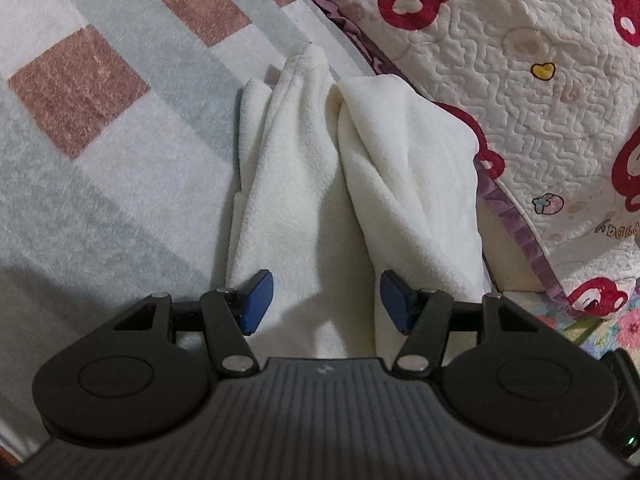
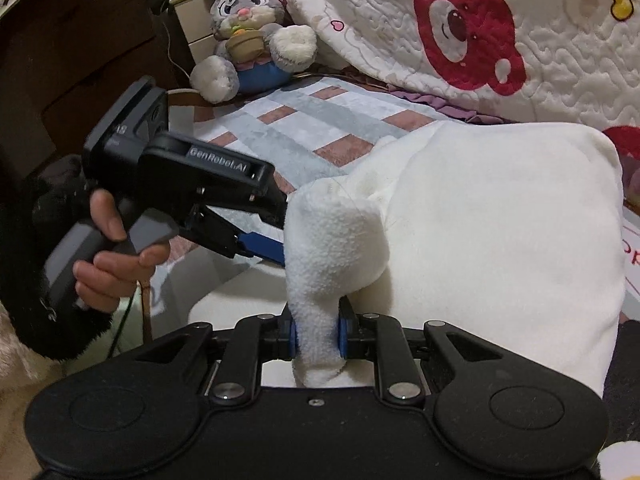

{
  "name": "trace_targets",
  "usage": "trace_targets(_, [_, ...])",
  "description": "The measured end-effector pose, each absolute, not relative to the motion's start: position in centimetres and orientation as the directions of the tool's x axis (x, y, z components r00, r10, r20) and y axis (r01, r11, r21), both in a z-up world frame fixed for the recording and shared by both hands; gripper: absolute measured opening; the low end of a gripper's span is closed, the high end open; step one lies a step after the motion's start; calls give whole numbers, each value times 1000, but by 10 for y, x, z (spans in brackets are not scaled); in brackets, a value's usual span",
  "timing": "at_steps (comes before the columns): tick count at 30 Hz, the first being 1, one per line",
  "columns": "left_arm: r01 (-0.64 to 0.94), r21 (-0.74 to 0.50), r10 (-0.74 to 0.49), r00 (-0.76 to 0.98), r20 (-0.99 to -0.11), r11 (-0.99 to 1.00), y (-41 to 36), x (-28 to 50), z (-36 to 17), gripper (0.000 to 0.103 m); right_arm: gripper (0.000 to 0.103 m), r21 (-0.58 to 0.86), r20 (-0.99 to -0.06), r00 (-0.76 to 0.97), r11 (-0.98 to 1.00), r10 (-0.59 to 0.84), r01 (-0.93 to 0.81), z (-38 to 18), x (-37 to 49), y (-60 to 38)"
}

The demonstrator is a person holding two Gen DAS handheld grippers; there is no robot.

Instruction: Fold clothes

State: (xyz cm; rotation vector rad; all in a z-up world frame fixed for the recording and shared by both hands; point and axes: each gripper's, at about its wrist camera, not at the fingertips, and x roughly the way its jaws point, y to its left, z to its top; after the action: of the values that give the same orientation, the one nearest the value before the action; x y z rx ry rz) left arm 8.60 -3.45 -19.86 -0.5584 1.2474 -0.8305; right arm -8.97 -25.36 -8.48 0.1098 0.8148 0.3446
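A white fleece garment lies bunched in two long folds on a checked blanket. My left gripper is open, its blue pads standing on either side of the garment's near end without pinching it. In the right wrist view the same garment spreads out wide. My right gripper is shut on a rolled edge of it that rises between the pads. The left gripper, held by a hand, reaches in from the left with its tips at the fleece edge, partly hidden.
A cream quilt with red bears lies heaped along the right and far side. A grey plush rabbit sits at the back by a small drawer unit. A brown strap hangs near the hand.
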Motion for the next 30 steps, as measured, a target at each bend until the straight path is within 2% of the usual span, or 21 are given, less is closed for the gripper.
trace_targets(4, [219,-788,-818,141,-558,575,-25,90,-193,59,24,198,-697,639,944,325,-263,-88,-90,-249])
trace_targets(10, [125,-890,-896,143,-422,439,-13,95,-198,62,24,161,-702,644,949,303,-271,-92,-92,-243])
trace_targets(13, [115,-910,-914,124,-385,399,-24,95,-201,63,24,145,-704,651,955,282,-258,-92,-94,-238])
trace_targets(21, [277,-819,-864,120,-489,502,-60,88,-194,64,25,-67,-694,697,948,181,-312,-96,-108,-208])
trace_targets(22, [306,-807,-862,135,-489,506,-65,88,-192,57,25,-107,-692,704,940,163,-323,-97,-110,-203])
trace_targets(23, [351,-783,-856,152,-494,514,-69,86,-185,41,25,-125,-680,717,938,156,-322,-93,-114,-203])
trace_targets(24, [400,-753,-850,169,-499,522,-73,83,-176,18,25,-142,-667,730,937,149,-321,-90,-118,-202])
trace_targets(27, [548,-649,-841,227,-491,527,-79,69,-142,17,24,-194,-628,767,930,128,-314,-79,-131,-199])
trace_targets(30, [611,-625,-867,252,-429,486,-64,56,-106,16,24,-244,-586,803,921,110,-304,-68,-143,-197])
